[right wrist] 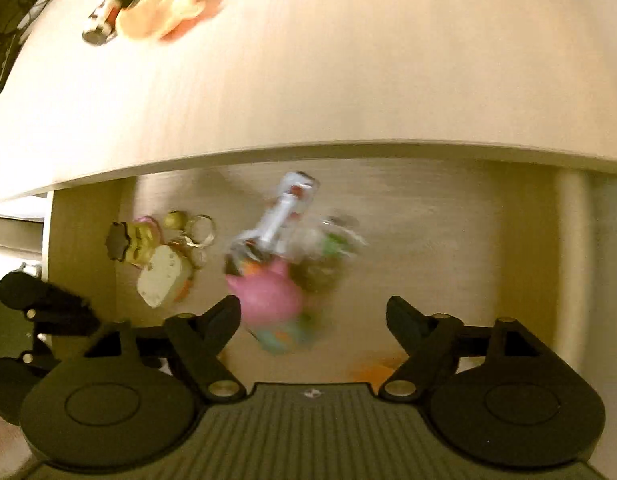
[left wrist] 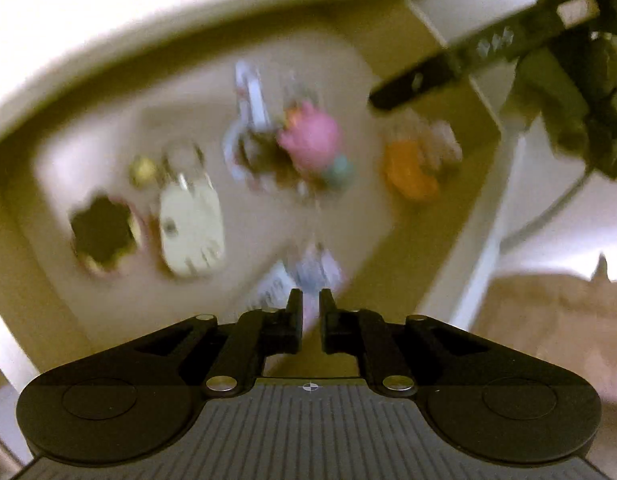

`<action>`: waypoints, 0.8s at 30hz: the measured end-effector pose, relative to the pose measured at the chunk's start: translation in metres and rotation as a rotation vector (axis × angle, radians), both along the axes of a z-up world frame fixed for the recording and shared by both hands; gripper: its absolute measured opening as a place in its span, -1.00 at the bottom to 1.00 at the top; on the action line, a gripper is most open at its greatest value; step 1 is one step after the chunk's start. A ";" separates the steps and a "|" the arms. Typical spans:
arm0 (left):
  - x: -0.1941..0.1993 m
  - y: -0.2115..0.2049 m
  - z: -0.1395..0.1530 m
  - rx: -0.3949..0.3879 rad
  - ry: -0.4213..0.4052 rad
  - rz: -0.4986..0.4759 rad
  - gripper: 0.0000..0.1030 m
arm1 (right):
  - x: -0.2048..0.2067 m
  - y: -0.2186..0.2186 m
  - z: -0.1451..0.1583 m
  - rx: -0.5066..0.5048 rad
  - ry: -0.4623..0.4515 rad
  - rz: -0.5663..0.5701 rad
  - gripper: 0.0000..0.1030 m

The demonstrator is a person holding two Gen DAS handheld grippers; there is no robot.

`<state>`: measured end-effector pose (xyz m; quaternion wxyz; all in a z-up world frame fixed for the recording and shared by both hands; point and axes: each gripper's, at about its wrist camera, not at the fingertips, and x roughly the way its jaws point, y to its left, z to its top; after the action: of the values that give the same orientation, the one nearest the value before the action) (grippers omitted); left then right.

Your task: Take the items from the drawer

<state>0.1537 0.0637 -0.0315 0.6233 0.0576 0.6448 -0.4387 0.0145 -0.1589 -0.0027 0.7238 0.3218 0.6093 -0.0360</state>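
My R hand-held gripper (right wrist: pixel 313 312) hung wide open over the drawer (right wrist: pixel 428 208), pink toy (right wrist: pixel 268 296) just beyond, nearer its left finger. L hand-held gripper (left wrist: pixel 311 300) was nearly shut on nothing I could see, toy farther off. R nearer.

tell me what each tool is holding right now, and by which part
The right tool is open and holds nothing, above the pink toy. The left tool is nearly shut, and blur hides whether it pinches the small packet.

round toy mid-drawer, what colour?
Pink toy; clearest in the right wrist view.
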 end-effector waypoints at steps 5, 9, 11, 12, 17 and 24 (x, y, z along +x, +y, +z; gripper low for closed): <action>-0.007 -0.001 -0.015 0.038 0.057 0.005 -0.85 | -0.010 0.005 -0.022 0.028 0.091 -0.003 0.57; -0.006 0.007 -0.026 0.041 0.089 0.031 -0.89 | -0.012 0.033 -0.041 -0.001 0.179 0.064 0.56; -0.005 0.007 -0.029 0.028 0.092 0.040 -0.85 | -0.015 0.040 -0.047 -0.007 0.211 0.088 0.48; -0.006 0.006 -0.029 0.021 0.083 0.041 -0.79 | -0.016 0.043 -0.050 0.001 0.228 0.094 0.40; -0.005 -0.002 -0.035 0.084 -0.051 0.036 -0.95 | -0.015 0.044 -0.069 0.000 0.277 0.103 -0.07; 0.010 0.002 -0.024 0.066 -0.154 0.115 -0.92 | 0.016 0.025 -0.051 -0.059 0.112 0.034 -0.39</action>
<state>0.1639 0.0658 -0.0557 0.6930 0.0744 0.6112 -0.3751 0.0308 -0.1335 -0.0533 0.6983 0.2875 0.6528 -0.0597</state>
